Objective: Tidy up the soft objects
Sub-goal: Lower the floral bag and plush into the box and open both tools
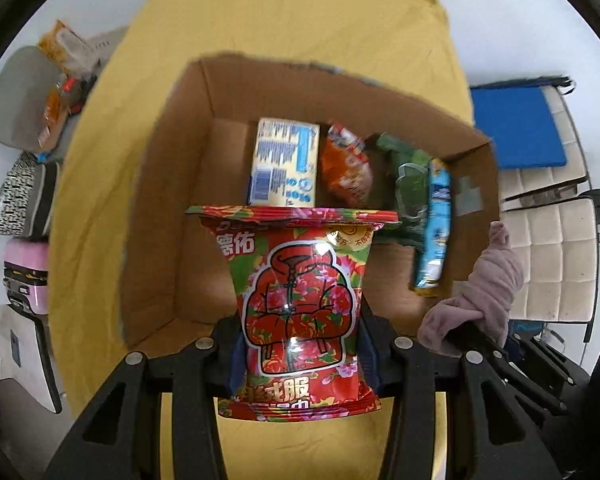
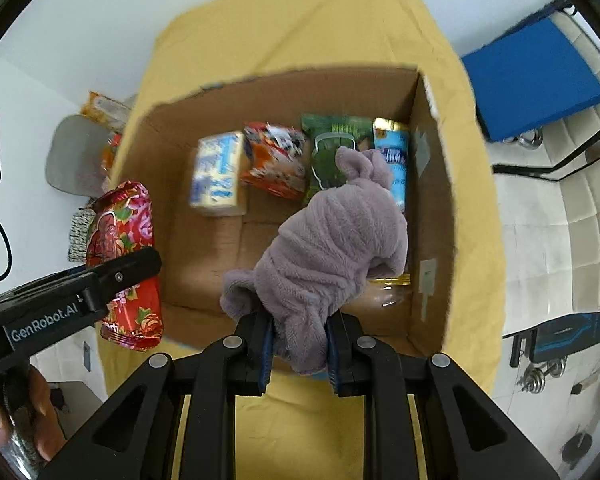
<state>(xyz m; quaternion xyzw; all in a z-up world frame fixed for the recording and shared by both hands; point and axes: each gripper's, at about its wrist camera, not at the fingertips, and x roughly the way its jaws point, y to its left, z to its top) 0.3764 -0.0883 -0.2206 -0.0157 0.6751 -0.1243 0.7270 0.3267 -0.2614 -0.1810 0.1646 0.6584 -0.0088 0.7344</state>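
My left gripper (image 1: 300, 344) is shut on a red floral wipes pack (image 1: 300, 300), held above the near left part of an open cardboard box (image 1: 168, 208). The pack also shows in the right wrist view (image 2: 124, 248), with the left gripper (image 2: 116, 280) clamped on it. My right gripper (image 2: 300, 340) is shut on a rolled mauve fleece cloth (image 2: 332, 240), held over the box (image 2: 432, 216) near its right side. The cloth shows in the left wrist view (image 1: 488, 288). Inside the box lie a yellow pack (image 1: 284, 160), an orange packet (image 1: 348, 168), a green packet (image 1: 408, 176) and a blue packet (image 1: 436, 220).
The box stands on a yellow cloth (image 1: 300, 20). A grey tray (image 1: 16, 100) with snack packets (image 1: 64, 48) sits at the left, with a patterned pouch (image 1: 20, 196) and a pink case (image 1: 24, 276) below it. A blue pad (image 1: 516, 124) lies on a white chair at the right.
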